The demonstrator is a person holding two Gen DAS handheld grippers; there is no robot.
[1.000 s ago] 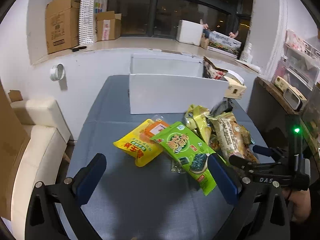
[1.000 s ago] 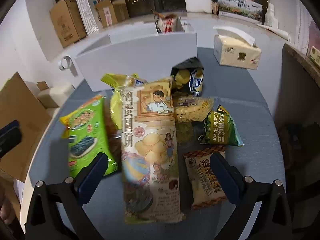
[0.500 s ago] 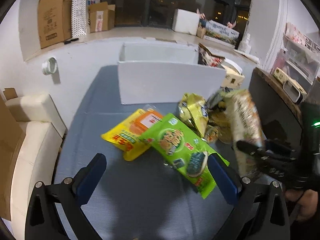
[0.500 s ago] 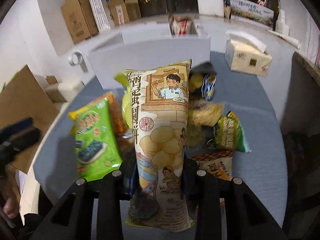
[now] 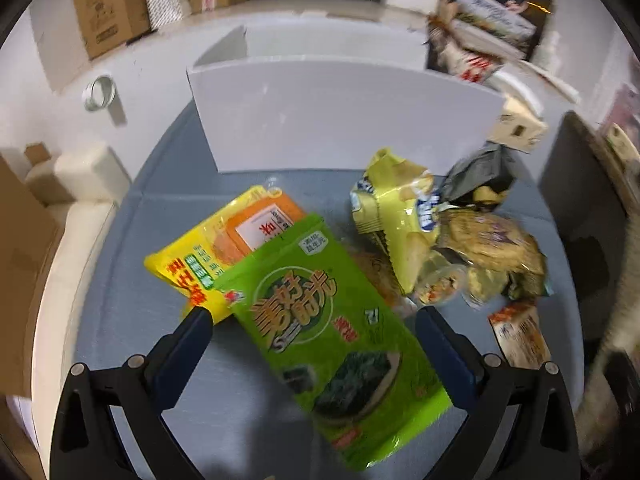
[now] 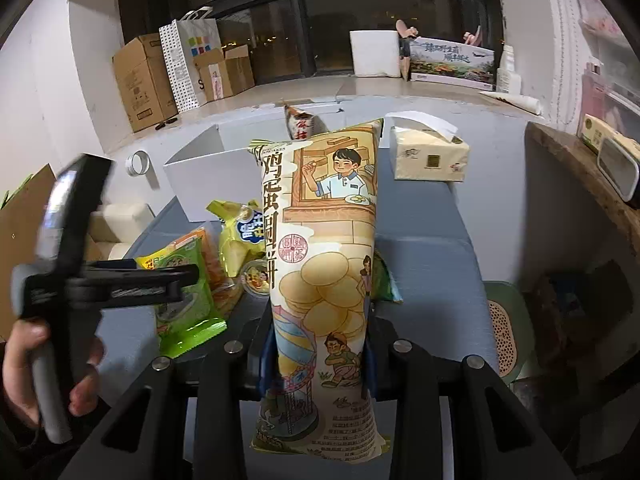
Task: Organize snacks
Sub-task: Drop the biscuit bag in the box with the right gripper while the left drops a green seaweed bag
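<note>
My right gripper (image 6: 320,352) is shut on a long beige egg-cookie pack (image 6: 324,264) and holds it upright above the table, in front of the white box (image 6: 208,184). My left gripper (image 5: 316,340) is open and straddles the green seaweed snack bag (image 5: 332,332), which lies partly over a yellow and orange pack (image 5: 216,252). More snacks lie to the right: a yellow-green bag (image 5: 396,216), a dark bag (image 5: 480,176), a brown bag (image 5: 492,248) and a small cup (image 5: 440,284). The left gripper also shows in the right wrist view (image 6: 176,280).
The white box (image 5: 344,116) stands at the back of the grey table (image 5: 160,360) with a snack bag (image 6: 300,124) in it. A tissue box (image 6: 428,156) sits at the back right. A wooden shelf (image 6: 580,176) is to the right. Cardboard boxes (image 6: 144,80) line the ledge.
My right gripper has closed on the egg-cookie pack and lifted it upright off the pile. My left gripper has moved forward and down over the green seaweed bag.
</note>
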